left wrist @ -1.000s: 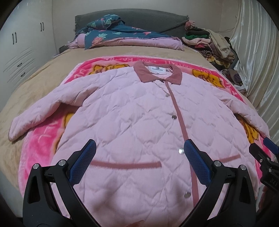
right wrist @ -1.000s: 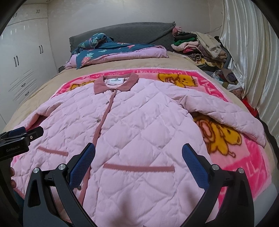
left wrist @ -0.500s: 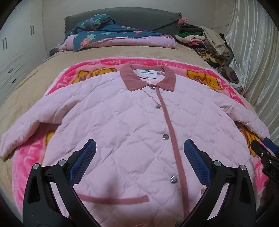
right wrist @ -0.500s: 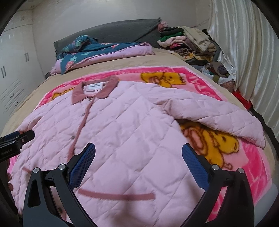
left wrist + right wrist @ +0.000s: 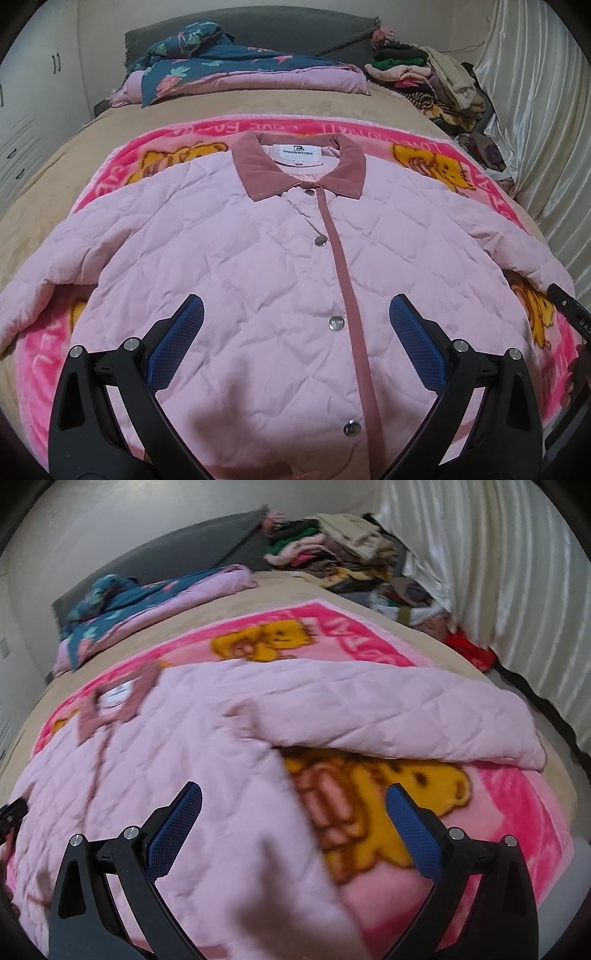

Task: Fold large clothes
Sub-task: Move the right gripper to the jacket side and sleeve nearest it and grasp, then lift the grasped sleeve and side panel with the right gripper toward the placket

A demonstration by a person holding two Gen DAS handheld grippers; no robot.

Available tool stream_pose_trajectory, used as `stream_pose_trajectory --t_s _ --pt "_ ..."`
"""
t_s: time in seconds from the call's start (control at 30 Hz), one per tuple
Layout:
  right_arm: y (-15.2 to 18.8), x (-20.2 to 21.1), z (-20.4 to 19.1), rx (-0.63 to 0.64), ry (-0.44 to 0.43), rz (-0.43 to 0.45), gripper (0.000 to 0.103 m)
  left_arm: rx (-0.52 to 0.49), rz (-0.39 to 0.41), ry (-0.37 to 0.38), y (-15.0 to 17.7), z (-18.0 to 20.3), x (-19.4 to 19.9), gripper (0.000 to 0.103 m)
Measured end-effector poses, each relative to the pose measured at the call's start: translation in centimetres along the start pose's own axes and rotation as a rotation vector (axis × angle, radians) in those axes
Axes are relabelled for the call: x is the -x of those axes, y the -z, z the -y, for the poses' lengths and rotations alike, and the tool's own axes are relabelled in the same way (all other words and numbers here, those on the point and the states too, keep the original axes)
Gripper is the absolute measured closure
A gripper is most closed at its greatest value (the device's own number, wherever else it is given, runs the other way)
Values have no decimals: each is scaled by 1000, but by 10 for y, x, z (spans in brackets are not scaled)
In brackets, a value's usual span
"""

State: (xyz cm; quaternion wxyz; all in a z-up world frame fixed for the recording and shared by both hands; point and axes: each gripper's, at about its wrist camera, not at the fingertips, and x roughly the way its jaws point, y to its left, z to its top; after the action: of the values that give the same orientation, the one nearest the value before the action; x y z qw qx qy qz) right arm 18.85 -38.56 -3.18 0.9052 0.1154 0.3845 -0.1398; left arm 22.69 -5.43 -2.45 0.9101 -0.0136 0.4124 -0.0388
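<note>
A quilted pale-pink jacket (image 5: 258,266) lies flat on a bright pink cartoon-bear blanket (image 5: 369,797) over a tan-covered bed (image 5: 258,110). The left gripper (image 5: 295,321) and right gripper (image 5: 293,805) hover above it, both spread wide and empty.

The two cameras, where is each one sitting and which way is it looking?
Left wrist view: sits on the left claw, above the bed, looking toward the headboard over the buttoned front of the pink jacket; its open blue-padded fingers show, plus the right claw's tip at the right edge.
Right wrist view: sits on the right claw, turned toward the jacket's right sleeve and the curtain; its open fingers show.
Both share the jacket, the bear blanket and the clothes pile.
</note>
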Motion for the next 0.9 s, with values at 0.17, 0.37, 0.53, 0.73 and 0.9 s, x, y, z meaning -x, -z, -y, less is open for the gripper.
stream_pose_trajectory --t_s 0.17,0.37,0.53,0.73,0.9 --pt "-7 -19 38 -85 70 -17 4 -1 -1 1 -7 3 -13 9" --pt "-6 -41 93 -238 126 -63 4 -18 -3 2 -13 11 -27 9" --pt "2 -60 142 -402 154 -118 4 -20 -4 8 -19 18 -39 9" --pt "8 -75 185 -524 185 -104 4 -35 -28 29 -24 28 -60 9" --pt "3 -78 213 -623 137 -44 4 45 -89 85 -26 24 -82 9"
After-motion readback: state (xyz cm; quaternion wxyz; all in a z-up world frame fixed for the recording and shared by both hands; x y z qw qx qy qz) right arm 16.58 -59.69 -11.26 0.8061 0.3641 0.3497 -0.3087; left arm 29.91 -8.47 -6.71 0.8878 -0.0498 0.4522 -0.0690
